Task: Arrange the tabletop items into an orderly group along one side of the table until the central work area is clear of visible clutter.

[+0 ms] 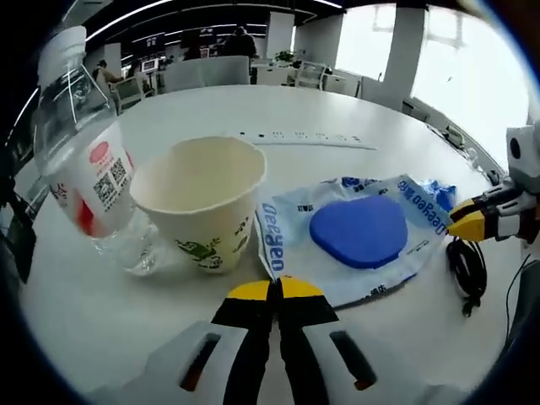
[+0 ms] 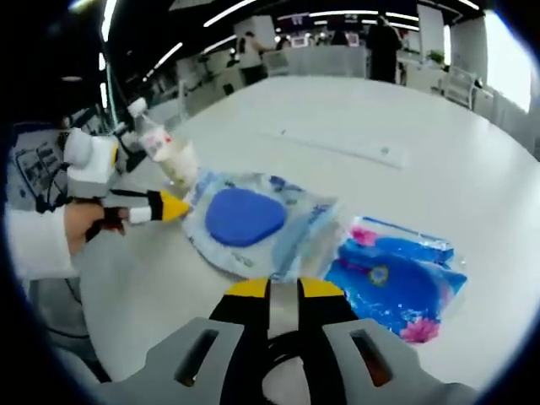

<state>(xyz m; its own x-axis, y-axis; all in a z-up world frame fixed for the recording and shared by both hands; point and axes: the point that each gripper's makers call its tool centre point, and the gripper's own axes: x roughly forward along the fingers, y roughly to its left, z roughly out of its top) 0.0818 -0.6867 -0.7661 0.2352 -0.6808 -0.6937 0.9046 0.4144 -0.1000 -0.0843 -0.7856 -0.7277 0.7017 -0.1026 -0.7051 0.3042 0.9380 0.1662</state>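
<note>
While fingers [image 1: 276,291] closed, wipes pack [image 1: 359,236] lies just ahead, untouched.

The left gripper [image 1: 275,291], black with yellow-tipped jaws pressed together, rises from the bottom of the left gripper view over a round white table [image 1: 337,110]. Just ahead and slightly left stands an upright cream paper cup [image 1: 204,201] with a green leaf print, open and showing nothing inside. Touching its left side, a clear plastic water bottle [image 1: 89,169] with a white cap and a red-and-white label leans in the fisheye. To the cup's right lies a flat translucent wet-wipe packet [image 1: 359,240] with blue lettering and a rounded blue lid. The right gripper [image 1: 468,224] comes in from the right edge, its yellow tip at the packet's far corner. A black cable [image 1: 467,268] coils beneath it.
</note>
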